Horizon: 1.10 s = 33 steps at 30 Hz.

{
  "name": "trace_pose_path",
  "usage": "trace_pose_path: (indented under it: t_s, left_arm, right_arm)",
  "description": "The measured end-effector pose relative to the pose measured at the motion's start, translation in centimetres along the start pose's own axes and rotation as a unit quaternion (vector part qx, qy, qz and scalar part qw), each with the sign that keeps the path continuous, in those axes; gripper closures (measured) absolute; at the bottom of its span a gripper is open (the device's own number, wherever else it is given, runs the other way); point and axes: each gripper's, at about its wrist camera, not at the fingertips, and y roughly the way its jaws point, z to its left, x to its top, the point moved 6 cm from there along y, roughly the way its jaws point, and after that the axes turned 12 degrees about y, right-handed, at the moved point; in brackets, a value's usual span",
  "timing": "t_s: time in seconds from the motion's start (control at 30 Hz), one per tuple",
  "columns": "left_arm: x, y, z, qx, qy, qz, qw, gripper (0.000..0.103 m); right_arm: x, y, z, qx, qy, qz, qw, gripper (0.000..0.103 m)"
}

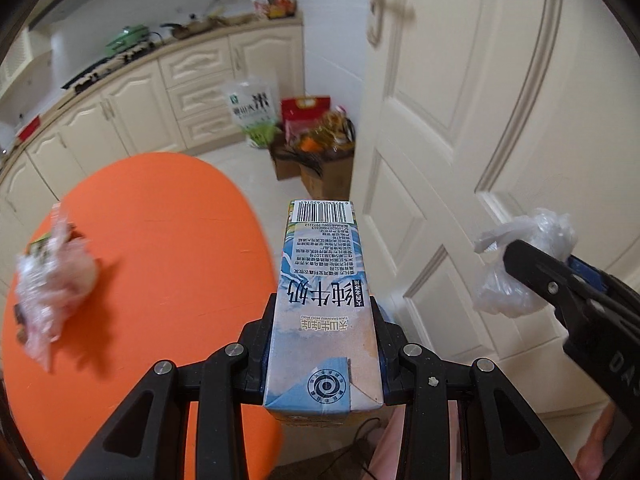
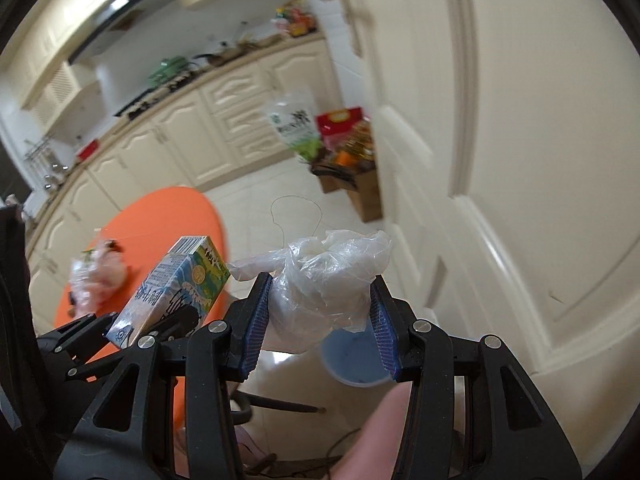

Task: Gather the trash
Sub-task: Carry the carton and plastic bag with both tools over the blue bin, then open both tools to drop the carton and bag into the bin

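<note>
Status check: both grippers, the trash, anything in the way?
Left hand-held gripper clamps blue-white milk carton. Right hand-held gripper clamps crumpled clear plastic bag. More plastic wrap on round orange table.

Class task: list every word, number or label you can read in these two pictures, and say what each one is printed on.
"纯牛奶": milk carton, held in the left gripper.
"TIAN SHANNIU MOU MOU": carton, small print, partly unsure.
Barcode digits and fine print on the carton: too small to read.
"米": green-white bag on the floor; its other text is blurred.
Red box: unreadable.
Plastic bag in the right gripper: no text.
</note>
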Motion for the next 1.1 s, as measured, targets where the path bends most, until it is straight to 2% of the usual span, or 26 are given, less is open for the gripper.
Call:
trace_pose_path:
  t_s: [0.27, 0.4, 0.6, 0.73, 0.87, 0.97, 1.1]
  left_arm:
    - [5.2, 8.1, -2.1, -0.016, 0.014, 0.05, 0.9985, 0.068]
    - [7.8, 11.7, -2.7, -0.015, 0.017, 0.088, 0.9959, 0.058]
    - [10.5, 15.2, -3.0, -0.012, 0.013, 0.114, 0.9933, 0.054]
    - [11.3, 15.6, -2.5, 0.005, 0.007, 0.109, 0.994, 0.054]
    - [11.1, 14.8, -2.0, 0.037, 0.001, 0.094, 0.9949, 0.05]
    - [11.5, 14.9, -1.9, 0.041, -0.006, 0.087, 0.9953, 0.05]
    - [9.3, 13.5, -2.1, 0.038, -0.013, 0.084, 0.9956, 0.049]
  right_arm:
    - [0.1, 3.2, -4.2, -0.039, 0.018, 0.028, 0.999, 0.058]
    - [0.4, 4.2, -5.9, -0.045, 0.029, 0.038, 0.998, 0.058]
    - [0.5, 5.4, -6.8, -0.05, 0.039, 0.047, 0.997, 0.058]
    - [0.4, 6.6, -6.4, -0.05, 0.037, 0.061, 0.996, 0.058]
    - [0.6, 8.0, -5.1, -0.034, 0.035, 0.077, 0.996, 0.056]
    - [0.6, 8.2, -4.4, -0.032, 0.031, 0.079, 0.996, 0.051]
    - [0.6, 8.2, -4.0, -0.029, 0.033, 0.079, 0.996, 0.045]
